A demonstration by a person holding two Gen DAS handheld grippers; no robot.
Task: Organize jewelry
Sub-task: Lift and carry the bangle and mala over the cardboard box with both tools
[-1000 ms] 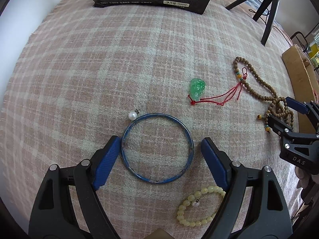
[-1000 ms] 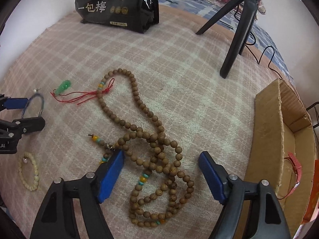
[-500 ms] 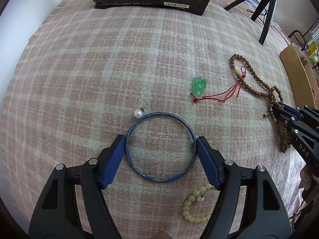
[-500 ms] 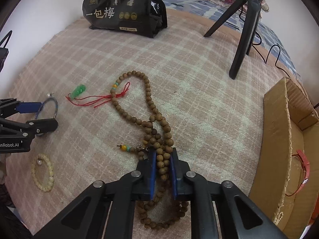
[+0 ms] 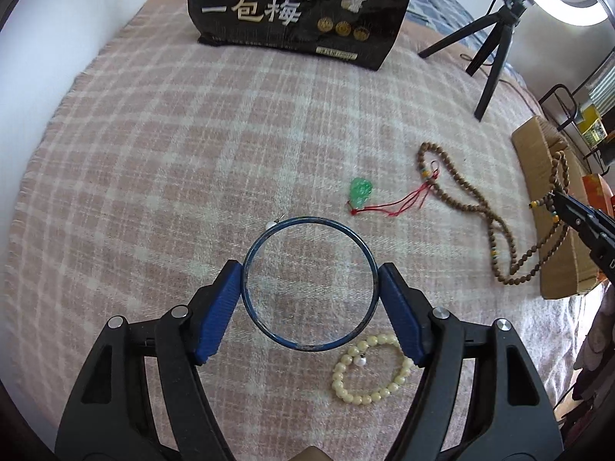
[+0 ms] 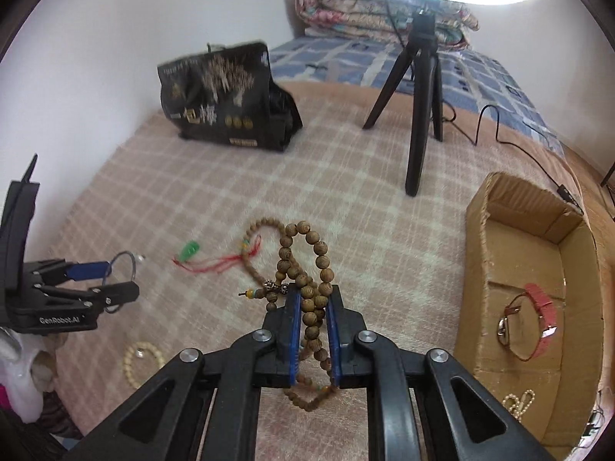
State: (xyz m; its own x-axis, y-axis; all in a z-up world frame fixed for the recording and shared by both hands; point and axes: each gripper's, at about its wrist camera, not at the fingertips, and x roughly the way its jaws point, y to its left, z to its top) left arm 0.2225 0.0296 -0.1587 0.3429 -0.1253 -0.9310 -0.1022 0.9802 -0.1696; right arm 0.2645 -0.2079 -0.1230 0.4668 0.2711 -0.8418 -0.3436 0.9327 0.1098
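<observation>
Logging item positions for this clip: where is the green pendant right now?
The green pendant lies on the plaid blanket, right of centre in the left wrist view, just beyond the blue bangle and left of the wooden bead necklace, its red cord trailing toward the beads.

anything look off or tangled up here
The wooden bead necklace pinched in the right gripper is only partly lifted: one end trails on the blanket, its red cord tied to the green pendant.
</observation>
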